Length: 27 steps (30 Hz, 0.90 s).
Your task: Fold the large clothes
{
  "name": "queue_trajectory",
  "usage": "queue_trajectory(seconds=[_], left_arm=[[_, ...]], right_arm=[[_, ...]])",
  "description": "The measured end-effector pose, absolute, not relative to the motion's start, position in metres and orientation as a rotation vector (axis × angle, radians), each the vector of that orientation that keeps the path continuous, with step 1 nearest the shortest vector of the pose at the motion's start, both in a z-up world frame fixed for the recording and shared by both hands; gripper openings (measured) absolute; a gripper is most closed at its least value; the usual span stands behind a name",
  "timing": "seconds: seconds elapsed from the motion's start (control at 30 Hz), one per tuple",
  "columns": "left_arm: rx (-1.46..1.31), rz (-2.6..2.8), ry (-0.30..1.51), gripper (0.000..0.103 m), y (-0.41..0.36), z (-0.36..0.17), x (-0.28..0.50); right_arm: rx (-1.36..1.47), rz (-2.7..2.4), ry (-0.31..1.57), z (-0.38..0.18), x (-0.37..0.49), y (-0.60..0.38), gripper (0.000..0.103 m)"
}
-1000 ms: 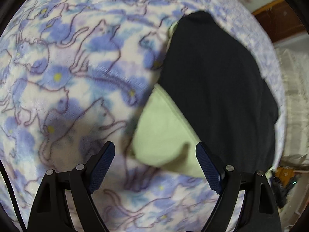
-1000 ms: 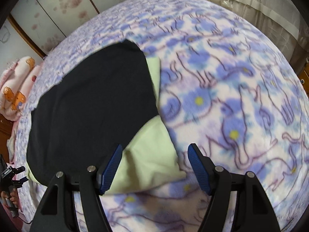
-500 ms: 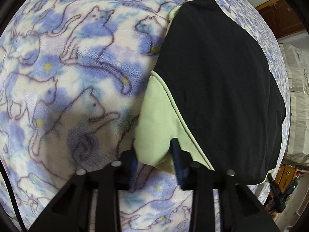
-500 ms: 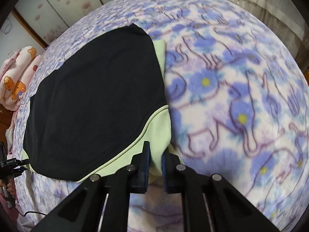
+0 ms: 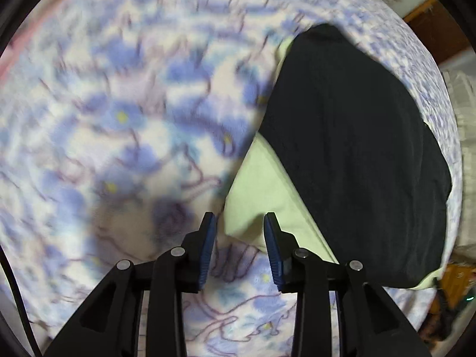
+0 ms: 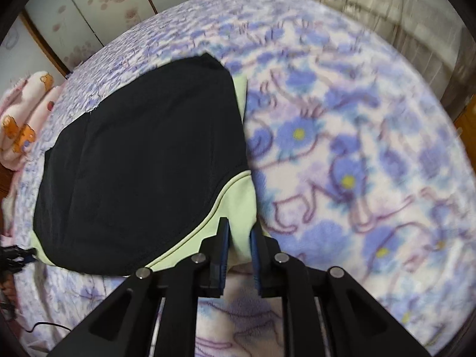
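a second ago both sets of fingers stood wide over the garment point(image 5: 351, 154) on the bed point(image 5: 119, 119). now the right gripper point(image 6: 239, 238) pinches its green corner, easing slightly; the left gripper point(image 5: 239, 235), opening, has the other corner between its fingers, grip uncertain. the fold lift is starting.

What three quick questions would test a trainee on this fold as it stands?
1. The black garment lies on: A a bare wooden table; B a blue cat-print blanket; C a tiled floor.
2. True or false: the garment's side parts are red.
3. What sits between the fingers of the right gripper?
Key: 1 B. 2 False, they are light green. 3 The garment's light green corner; the jaws are opening slightly around it.
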<state>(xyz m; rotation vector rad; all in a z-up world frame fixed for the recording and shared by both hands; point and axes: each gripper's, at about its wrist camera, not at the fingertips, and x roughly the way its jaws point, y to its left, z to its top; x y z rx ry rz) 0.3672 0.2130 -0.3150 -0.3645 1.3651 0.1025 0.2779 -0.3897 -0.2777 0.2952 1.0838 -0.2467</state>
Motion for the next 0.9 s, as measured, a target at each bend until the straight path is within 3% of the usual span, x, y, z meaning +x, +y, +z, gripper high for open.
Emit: queue_trajectory(seconds=[0.03,0.1,0.13,0.27,0.43,0.63,0.67,0.7,0.9], left_arm=[[-0.325,0.075,1.318,0.035,0.204,-0.299,0.364],[-0.291,0.043,1.263,0.056,0.187,-0.281,0.361],[-0.276,0.012,1.224,0.059,0.172,-0.271,0.359],[-0.276,-0.137,1.176,0.059,0.117,-0.256,0.366],[-0.284,-0.343,1.238,0.059,0.048,-0.274,0.376],[-0.385,-0.394,1.327,0.029,0.012,-0.304,0.377],[-0.405,-0.398,1.344,0.017,0.013,-0.310,0.376],[-0.430,-0.403,1.365,0.013,0.012,-0.316,0.377],[-0.363,-0.413,1.418,0.010,-0.004,-0.334,0.378]], right_arm=[[0.286,-0.262,1.065,-0.269,0.277,-0.383,0.014],[0.295,-0.259,1.037,-0.254,0.279,-0.366,0.014],[0.314,-0.239,1.014,-0.247,0.281,-0.356,0.014],[0.397,-0.107,0.981,-0.241,0.297,-0.312,0.014],[0.454,0.106,1.013,-0.265,0.320,-0.256,0.014],[0.385,0.255,1.033,-0.286,0.332,-0.209,0.014],[0.388,0.265,1.040,-0.290,0.331,-0.207,0.014],[0.394,0.275,1.049,-0.293,0.330,-0.207,0.013],[0.371,0.306,1.124,-0.317,0.333,-0.197,0.001]])
